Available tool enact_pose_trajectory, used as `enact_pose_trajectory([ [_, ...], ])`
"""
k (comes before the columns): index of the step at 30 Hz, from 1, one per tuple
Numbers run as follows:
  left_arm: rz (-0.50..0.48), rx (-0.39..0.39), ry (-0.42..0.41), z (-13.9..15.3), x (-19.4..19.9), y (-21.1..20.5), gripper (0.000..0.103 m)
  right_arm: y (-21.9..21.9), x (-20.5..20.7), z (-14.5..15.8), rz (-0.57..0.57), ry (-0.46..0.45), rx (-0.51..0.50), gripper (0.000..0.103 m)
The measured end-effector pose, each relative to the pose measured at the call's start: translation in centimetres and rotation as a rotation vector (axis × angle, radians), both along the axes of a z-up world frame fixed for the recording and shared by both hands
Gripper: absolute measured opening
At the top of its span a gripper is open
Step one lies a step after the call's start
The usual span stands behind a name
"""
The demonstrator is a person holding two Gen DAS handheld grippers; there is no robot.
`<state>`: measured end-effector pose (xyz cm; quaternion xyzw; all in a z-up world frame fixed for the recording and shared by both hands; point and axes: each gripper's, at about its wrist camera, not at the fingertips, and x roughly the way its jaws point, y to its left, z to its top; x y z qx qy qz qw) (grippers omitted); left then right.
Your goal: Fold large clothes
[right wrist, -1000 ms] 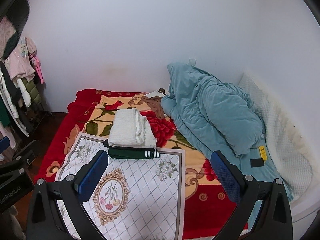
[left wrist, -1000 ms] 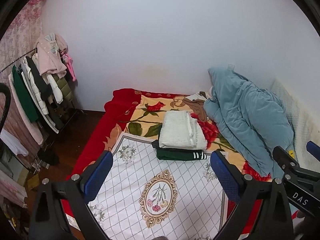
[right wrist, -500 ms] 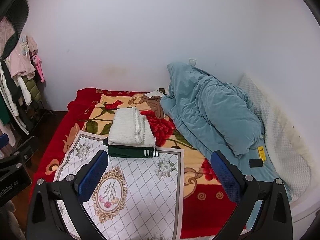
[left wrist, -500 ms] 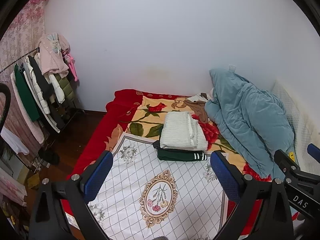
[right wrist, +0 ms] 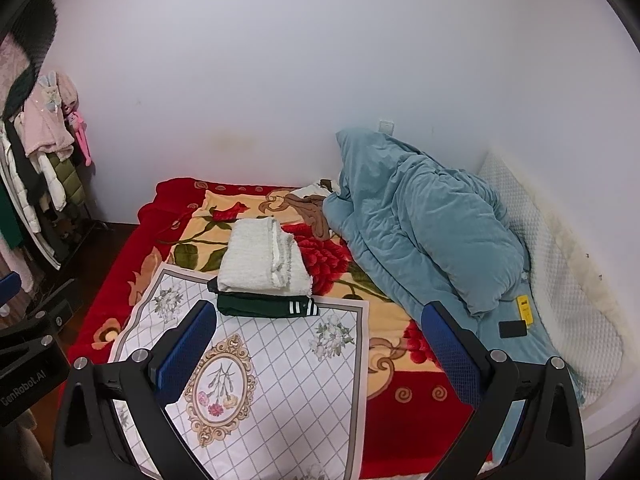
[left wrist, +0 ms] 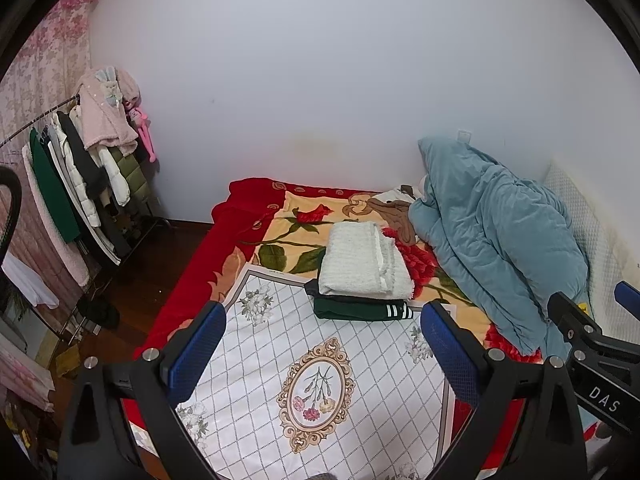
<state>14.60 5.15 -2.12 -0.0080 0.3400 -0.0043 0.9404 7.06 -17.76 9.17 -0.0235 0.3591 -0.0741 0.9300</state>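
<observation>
Both claws hang above the near end of the bed with their blue-padded fingers spread wide and nothing between them. From its own camera the left claw point(left wrist: 322, 350) frames the white diamond-patterned cloth point(left wrist: 320, 380), which lies flat on the red floral blanket point(left wrist: 192, 280) and reaches toward the bed's near edge. The right claw point(right wrist: 318, 354) looks down on the same cloth point(right wrist: 280, 364) from further toward the bed's right side, and part of it shows at the right border of the left view.

A stack of folded clothes sits near the middle of the bed, on the far edge of the white cloth: a thick cream folded piece point(left wrist: 364, 260) rests on top of a dark green folded garment point(left wrist: 360, 309) with white stripes at one end. The cream piece overhangs onto the blanket beyond the cloth.

A crumpled teal duvet point(left wrist: 492, 240) is heaped along the right side of the bed, running to the far right corner by the wall. On it, near the right edge, lie a small yellow item point(right wrist: 525, 307) and a small black item point(right wrist: 513, 329), just beside each other. A white quilted pillow point(right wrist: 560, 272) lies along the right edge. Left of the bed, a clothes rack point(left wrist: 80, 184) holds hanging garments.
</observation>
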Motion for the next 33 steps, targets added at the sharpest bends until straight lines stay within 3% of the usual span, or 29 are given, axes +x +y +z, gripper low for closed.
enact_pose_trajectory([
  [33, -0.005, 0.010, -0.014, 0.2, -1.1, -0.5, 0.099, -0.3, -1.0, 0.0, -0.010, -0.013, 0.010, 0.103],
])
